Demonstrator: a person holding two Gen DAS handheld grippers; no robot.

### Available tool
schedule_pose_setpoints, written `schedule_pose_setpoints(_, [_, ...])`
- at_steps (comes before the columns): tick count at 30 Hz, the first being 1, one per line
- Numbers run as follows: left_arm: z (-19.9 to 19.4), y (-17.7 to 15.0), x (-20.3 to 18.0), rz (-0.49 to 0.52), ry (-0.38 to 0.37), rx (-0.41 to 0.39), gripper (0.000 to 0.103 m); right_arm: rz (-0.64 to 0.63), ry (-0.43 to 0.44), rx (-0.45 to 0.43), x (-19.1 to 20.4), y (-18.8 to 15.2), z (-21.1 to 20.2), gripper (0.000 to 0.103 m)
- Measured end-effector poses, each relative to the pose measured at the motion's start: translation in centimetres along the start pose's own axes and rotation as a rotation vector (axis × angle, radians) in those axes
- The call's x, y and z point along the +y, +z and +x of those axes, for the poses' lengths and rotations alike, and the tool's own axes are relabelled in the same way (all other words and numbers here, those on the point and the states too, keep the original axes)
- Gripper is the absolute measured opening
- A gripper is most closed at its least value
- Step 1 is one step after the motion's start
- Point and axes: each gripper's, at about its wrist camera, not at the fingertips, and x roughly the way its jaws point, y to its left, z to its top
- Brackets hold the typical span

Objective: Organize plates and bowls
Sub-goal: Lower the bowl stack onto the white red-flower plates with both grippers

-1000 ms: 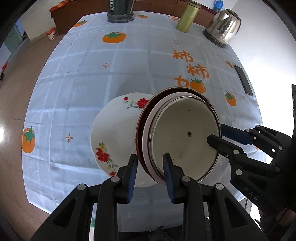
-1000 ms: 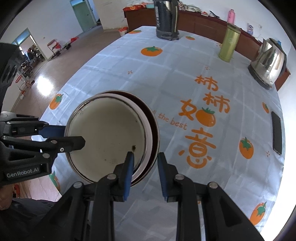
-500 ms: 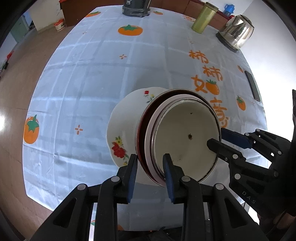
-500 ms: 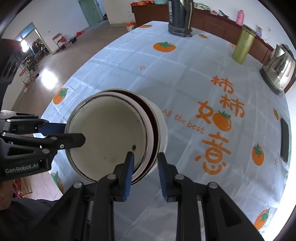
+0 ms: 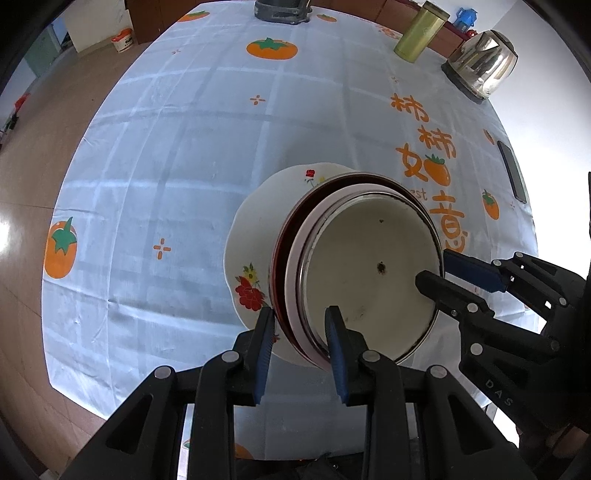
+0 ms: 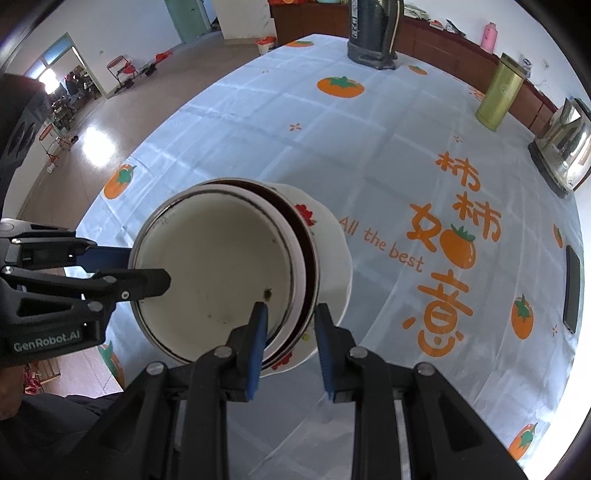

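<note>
Stack [image 5: 365, 273] [image 6: 221, 266]: three nested dishes, a cream enamel bowl innermost, then a white bowl, then a dark red one; you hold it tilted above the bench, both grippers on its rim. The cream bowl shows dark specks and nothing else inside.

Left gripper [image 5: 301, 332] [image 6: 147, 271]: your jaws pinch the stack's near rim, one pad inside the cream bowl, one outside the red dish.

Right gripper [image 6: 290, 325] [image 5: 436, 269]: jaws pinch the rim a quarter-turn round from the left, one pad inside, one outside.

Plate [image 5: 255, 236] [image 6: 332, 258]: white, scalloped, red and yellow flowers; lies on the bench under the stack, partly hidden by it. Whether stack and plate touch cannot be told.

Bench [image 5: 177, 177] [image 6: 332, 158]: pale blue checked cloth with orange persimmons and orange lettering.

Phone [image 5: 511, 171] [image 6: 572, 284]: dark, flat, near the right edge, well apart from the plate.

Kettle [image 5: 480, 64] [image 6: 565, 140]: steel, far right corner.

Canister [image 5: 421, 33] [image 6: 500, 96]: gold-green, upright, beside the kettle.

Dark jug [image 5: 282, 9] [image 6: 373, 33]: far edge, centre.
</note>
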Motion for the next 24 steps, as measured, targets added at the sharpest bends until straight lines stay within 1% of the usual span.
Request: schedule_pose_setpoints(24, [0.44, 0.18, 0.18, 0.003, -0.003, 0.017, 0.031, -0.009, -0.008, 0.021, -0.01, 0.61, 0.54, 0.026])
